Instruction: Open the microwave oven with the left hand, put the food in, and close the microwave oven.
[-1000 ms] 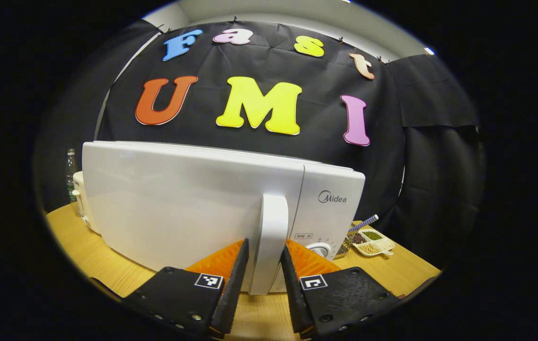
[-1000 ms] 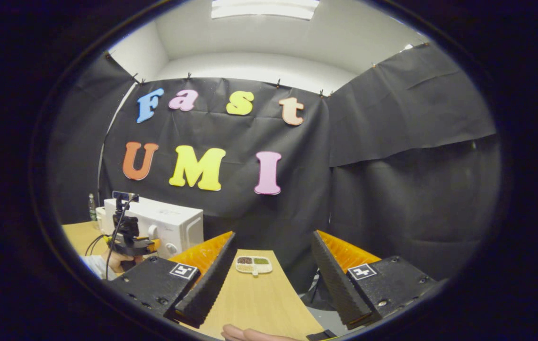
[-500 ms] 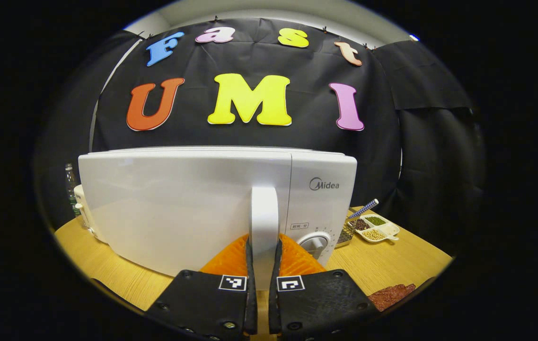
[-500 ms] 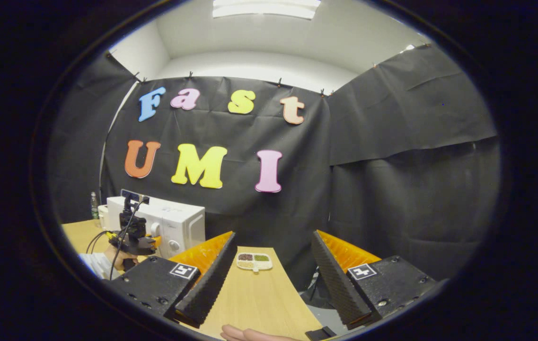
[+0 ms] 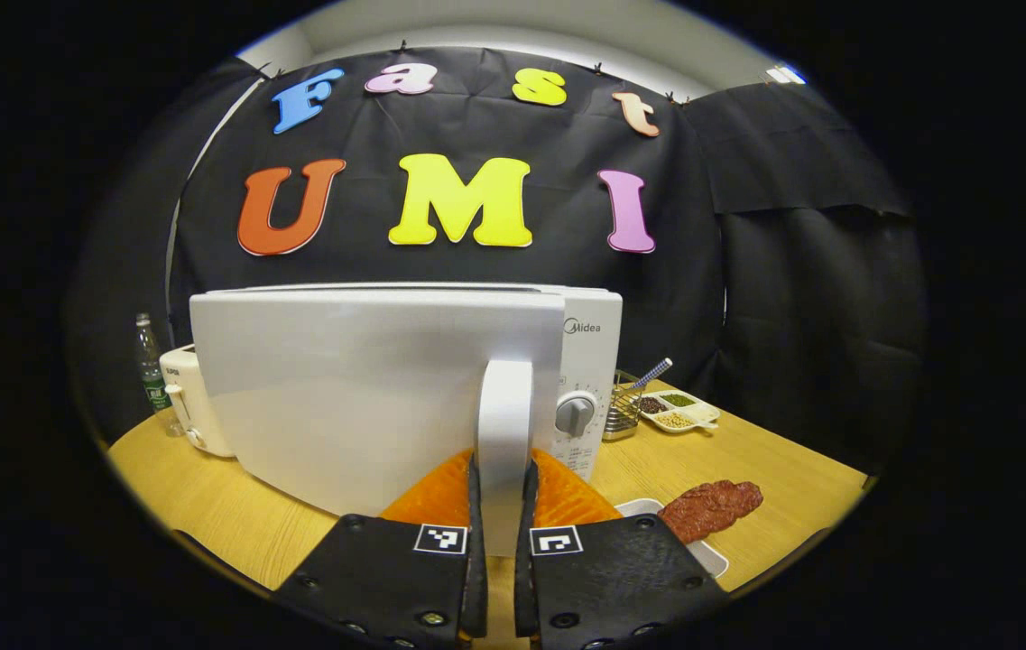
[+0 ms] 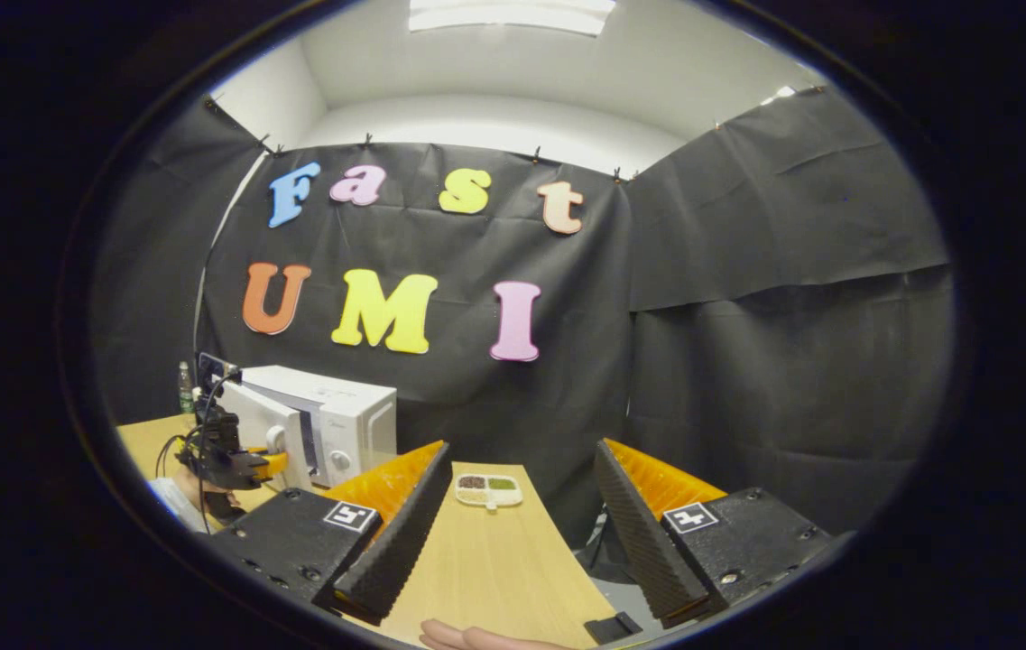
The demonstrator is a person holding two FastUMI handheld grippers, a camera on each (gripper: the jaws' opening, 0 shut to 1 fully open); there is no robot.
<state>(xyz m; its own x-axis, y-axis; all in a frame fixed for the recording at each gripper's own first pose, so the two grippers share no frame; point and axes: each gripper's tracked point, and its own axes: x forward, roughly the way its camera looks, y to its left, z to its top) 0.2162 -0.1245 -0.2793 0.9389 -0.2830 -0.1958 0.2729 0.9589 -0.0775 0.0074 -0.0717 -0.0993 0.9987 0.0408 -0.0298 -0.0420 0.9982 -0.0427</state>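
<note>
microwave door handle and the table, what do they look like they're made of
Door handle, gripped by the left tongs: likely smooth glossy white plastic, with soft highlights and rounded moulded edges. Table: light wood or wood-look laminate, showing fine straight grain and a matte finish.

Left gripper [image 5: 499, 578]: black plates, square coded markers, screws, ridged backing.

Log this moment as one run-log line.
left gripper: shut on door handle | microwave door: partly open | right gripper: open, idle | food: on tray, outside
</note>
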